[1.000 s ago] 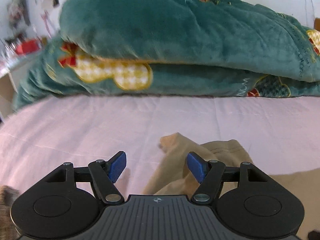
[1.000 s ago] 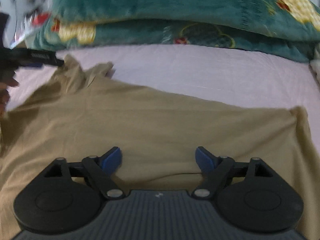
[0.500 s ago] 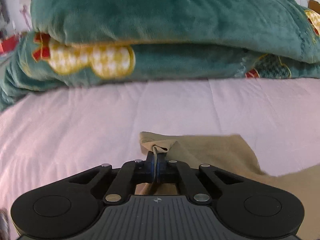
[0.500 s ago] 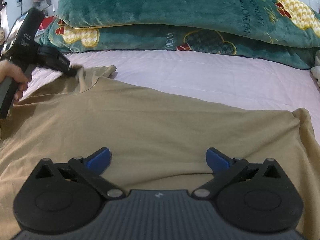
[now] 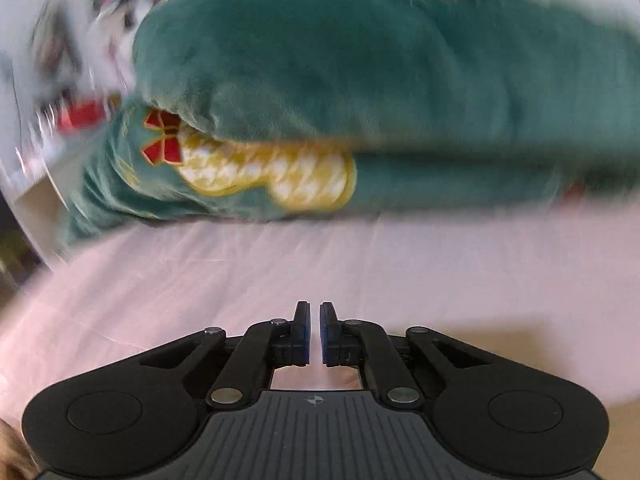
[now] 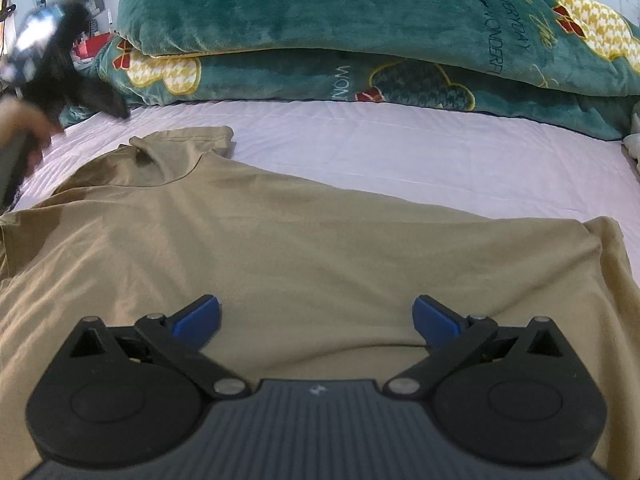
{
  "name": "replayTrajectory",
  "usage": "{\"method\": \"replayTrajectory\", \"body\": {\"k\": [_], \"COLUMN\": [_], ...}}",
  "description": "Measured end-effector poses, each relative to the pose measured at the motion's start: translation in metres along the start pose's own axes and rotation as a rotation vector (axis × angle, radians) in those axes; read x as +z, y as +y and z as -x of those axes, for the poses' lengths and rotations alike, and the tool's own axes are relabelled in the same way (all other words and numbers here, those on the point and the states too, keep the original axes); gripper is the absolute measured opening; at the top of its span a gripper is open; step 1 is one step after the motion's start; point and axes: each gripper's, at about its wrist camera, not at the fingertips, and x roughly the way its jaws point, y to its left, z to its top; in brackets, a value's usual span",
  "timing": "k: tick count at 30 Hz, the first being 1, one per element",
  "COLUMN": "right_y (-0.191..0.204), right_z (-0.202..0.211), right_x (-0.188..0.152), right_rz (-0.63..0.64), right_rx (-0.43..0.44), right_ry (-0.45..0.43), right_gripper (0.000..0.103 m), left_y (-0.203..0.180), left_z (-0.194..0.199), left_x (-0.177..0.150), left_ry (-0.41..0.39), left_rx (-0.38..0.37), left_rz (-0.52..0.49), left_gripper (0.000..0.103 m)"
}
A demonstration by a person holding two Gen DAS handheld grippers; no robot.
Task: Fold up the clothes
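The tan shirt [image 6: 304,248] is spread flat on the pink sheet [image 6: 400,148], the left gripper [image 5: 314,332] opening with nothing held, the right gripper [image 6: 316,316] wide and empty; a fresh sleeve grasp is judged necessary.

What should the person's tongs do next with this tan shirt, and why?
Probably lower the right tongs and pinch the near edge of the tan shirt. They stand wide open right over it, and it lies spread on the pink sheet, not yet folded. The left tongs are opening with nothing between them, over bare sheet, so they seem less ready.
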Motion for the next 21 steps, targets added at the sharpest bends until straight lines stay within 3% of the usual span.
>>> {"method": "replayTrajectory", "body": {"k": [2, 5, 7, 8, 10, 12, 15, 19, 21], "right_y": [0.000, 0.000, 0.000, -0.001, -0.001, -0.002, -0.001, 0.010, 0.022], "right_z": [0.000, 0.000, 0.000, 0.000, 0.003, 0.012, 0.030, 0.052, 0.058], "right_x": [0.000, 0.000, 0.001, 0.001, 0.003, 0.002, -0.004, -0.010, -0.011], "right_rz": [0.000, -0.002, 0.000, 0.001, 0.003, -0.005, -0.019, -0.041, -0.049], "right_rx": [0.000, 0.002, 0.005, 0.009, 0.004, -0.004, 0.016, 0.087, 0.094], "right_ry": [-0.001, 0.001, 0.008, 0.012, 0.022, 0.029, 0.030, 0.044, 0.058], "right_gripper": [0.103, 0.103, 0.103, 0.103, 0.103, 0.103, 0.103, 0.103, 0.103], "left_y": [-0.021, -0.060, -0.078, -0.080, -0.065, -0.038, 0.008, 0.065, 0.087], "left_z": [0.002, -0.014, -0.039, -0.044, -0.046, -0.031, 0.017, 0.088, 0.101], "left_x": [-0.001, -0.020, -0.036, -0.038, -0.031, -0.026, -0.023, -0.041, -0.055], "left_ry": [0.078, 0.208, 0.282, 0.250, 0.223, 0.181, 0.195, 0.246, 0.296], "left_rx": [-0.140, -0.272, -0.214, -0.140, 0.027, 0.096, 0.010, -0.035, -0.044], "left_rz": [-0.043, -0.132, -0.197, -0.221, -0.177, -0.135, -0.085, -0.030, 0.028], "left_gripper": [0.011, 0.012, 0.012, 0.013, 0.013, 0.013, 0.013, 0.017, 0.022]}}
